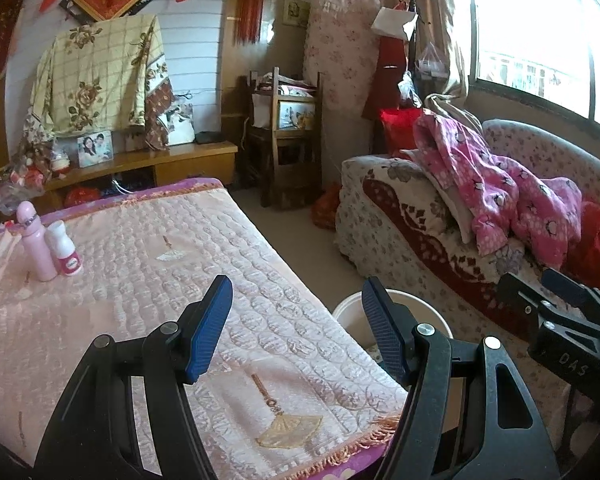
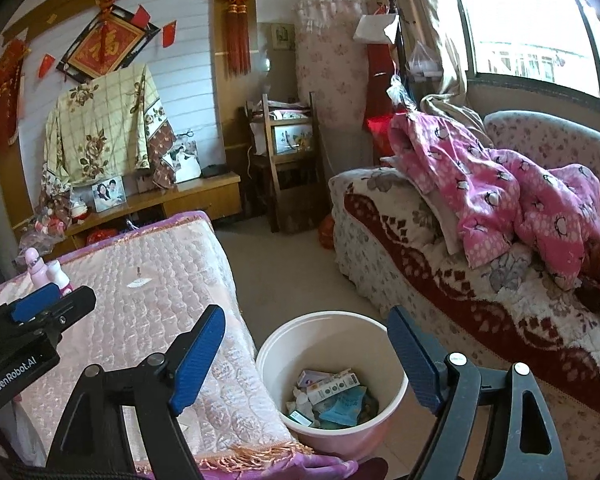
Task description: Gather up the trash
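Two bottles [image 1: 50, 242] stand at the far left of the quilted table [image 1: 148, 280] in our left wrist view; our left gripper [image 1: 296, 328], jaws wide and empty, hovers over the near corner. Reaching risks toppling them, or snagging the fringe. In our right wrist view, the right gripper [image 2: 306, 364], jaws wide and empty, frames the bucket [image 2: 332, 376] with trash [image 2: 332, 398] inside. Bucket rim touches the table edge; floor beyond is open, sofa [image 2: 480, 288] near.

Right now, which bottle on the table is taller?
The pink bottle with the rounded cap; the white bottle with a pink label touching its right side is shorter.
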{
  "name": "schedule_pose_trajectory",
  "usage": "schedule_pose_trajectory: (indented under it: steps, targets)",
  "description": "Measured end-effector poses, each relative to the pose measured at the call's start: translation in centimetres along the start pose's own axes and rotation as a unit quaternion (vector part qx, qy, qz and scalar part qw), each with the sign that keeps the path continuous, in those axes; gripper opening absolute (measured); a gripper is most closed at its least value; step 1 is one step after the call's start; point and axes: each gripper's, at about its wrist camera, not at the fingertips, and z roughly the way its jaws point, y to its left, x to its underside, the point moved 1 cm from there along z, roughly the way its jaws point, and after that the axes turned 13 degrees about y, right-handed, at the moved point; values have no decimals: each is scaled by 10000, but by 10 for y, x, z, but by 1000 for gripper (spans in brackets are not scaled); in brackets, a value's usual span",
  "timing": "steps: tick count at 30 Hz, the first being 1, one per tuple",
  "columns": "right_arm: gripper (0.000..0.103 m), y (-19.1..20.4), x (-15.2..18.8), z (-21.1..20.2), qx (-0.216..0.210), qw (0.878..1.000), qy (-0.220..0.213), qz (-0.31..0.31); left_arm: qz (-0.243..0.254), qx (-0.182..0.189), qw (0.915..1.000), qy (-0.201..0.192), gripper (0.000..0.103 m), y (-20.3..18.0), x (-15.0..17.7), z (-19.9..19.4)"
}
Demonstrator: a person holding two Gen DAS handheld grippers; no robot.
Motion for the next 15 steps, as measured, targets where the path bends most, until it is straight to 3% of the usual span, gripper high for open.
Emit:
schedule_pose_trajectory:
  steps: [10,15]
  targets:
    - [83,4,-1,-9,29,9999,-95,-28,20,-242,9993,-283,66,0,1,-13]
    - [83,3,-2,-13,43,9999,-133,-48,-24,-186,9994,-285,66,2,0,-16]
